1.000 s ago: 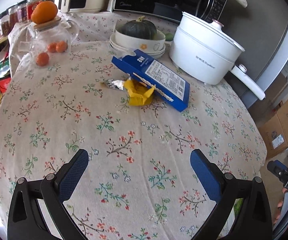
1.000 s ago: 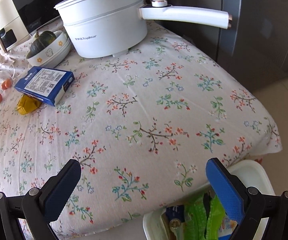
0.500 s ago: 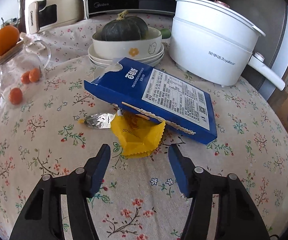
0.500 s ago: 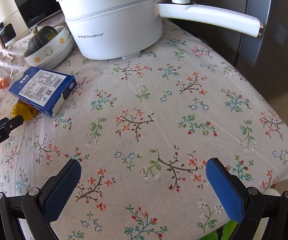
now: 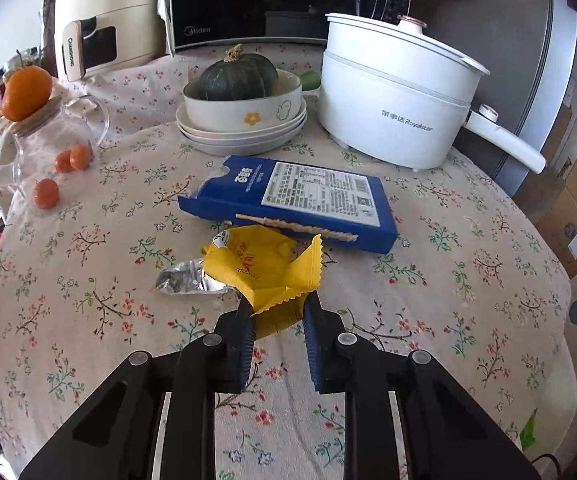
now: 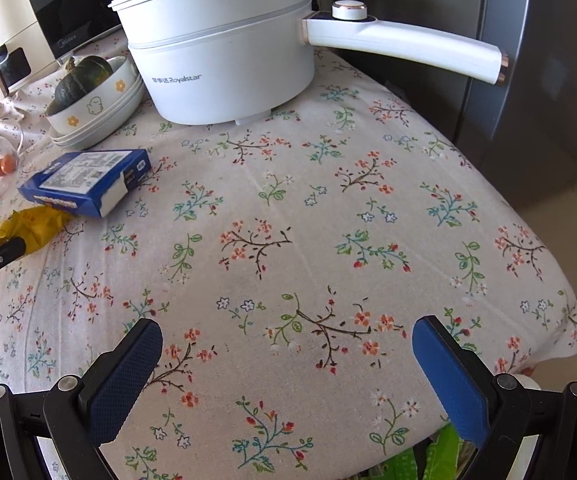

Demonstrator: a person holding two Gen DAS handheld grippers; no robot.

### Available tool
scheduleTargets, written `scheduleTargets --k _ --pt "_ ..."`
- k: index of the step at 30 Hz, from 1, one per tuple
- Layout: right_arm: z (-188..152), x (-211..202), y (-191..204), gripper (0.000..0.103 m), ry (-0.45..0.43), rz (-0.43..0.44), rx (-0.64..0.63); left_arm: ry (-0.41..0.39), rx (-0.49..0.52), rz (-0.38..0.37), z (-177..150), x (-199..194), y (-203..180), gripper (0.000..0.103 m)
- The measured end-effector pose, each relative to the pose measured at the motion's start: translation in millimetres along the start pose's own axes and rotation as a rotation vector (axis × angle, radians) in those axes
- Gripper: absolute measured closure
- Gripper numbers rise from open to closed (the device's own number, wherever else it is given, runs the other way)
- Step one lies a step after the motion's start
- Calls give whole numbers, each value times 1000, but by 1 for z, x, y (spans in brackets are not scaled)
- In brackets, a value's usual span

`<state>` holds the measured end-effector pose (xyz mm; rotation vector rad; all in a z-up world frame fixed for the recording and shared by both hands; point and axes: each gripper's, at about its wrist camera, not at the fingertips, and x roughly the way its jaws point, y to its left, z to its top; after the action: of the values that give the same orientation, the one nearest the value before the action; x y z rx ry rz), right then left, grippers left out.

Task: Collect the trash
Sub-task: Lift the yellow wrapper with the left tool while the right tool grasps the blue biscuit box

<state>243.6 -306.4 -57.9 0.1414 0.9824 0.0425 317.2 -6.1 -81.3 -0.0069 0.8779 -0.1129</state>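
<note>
A crumpled yellow wrapper [image 5: 264, 272] lies on the floral tablecloth, just in front of a blue box [image 5: 292, 200]. My left gripper [image 5: 278, 312] is shut on the wrapper's near edge, the fingers pinching it from both sides. A silver foil scrap [image 5: 184, 279] lies at the wrapper's left. In the right wrist view the wrapper [image 6: 34, 226] and blue box [image 6: 88, 182] are at far left, with the left gripper's tip on the wrapper. My right gripper [image 6: 288, 364] is open and empty over the table's near edge.
A white electric pot [image 5: 396, 100] with a long handle [image 6: 404, 48] stands at the back right. A bowl with a green squash [image 5: 240, 96] and a glass jar with oranges [image 5: 44, 140] stand behind. A white bin rim with green trash [image 6: 440, 452] shows below the table edge.
My left gripper moved forward to the yellow wrapper and closed on its near edge. My right gripper moved further over the table and stays open; the bin has slid nearly out of its view.
</note>
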Motion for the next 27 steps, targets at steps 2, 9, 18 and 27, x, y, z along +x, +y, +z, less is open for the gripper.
scheduleTargets --k 2,9,18,27 --pt "-1 -5 4 0 -6 9 -2 -2 -4 -2 -7 -18 1 80" --pt "-10 -15 28 0 -2 56 -28 -35 -48 12 -31 -83 27 80" --pt "-4 -3 96 0 -19 154 -266 -51 -215 -39 -47 -121 85 80" --pt "49 59 149 0 7 260 -577 -41 -271 -92 -43 -112 119 80"
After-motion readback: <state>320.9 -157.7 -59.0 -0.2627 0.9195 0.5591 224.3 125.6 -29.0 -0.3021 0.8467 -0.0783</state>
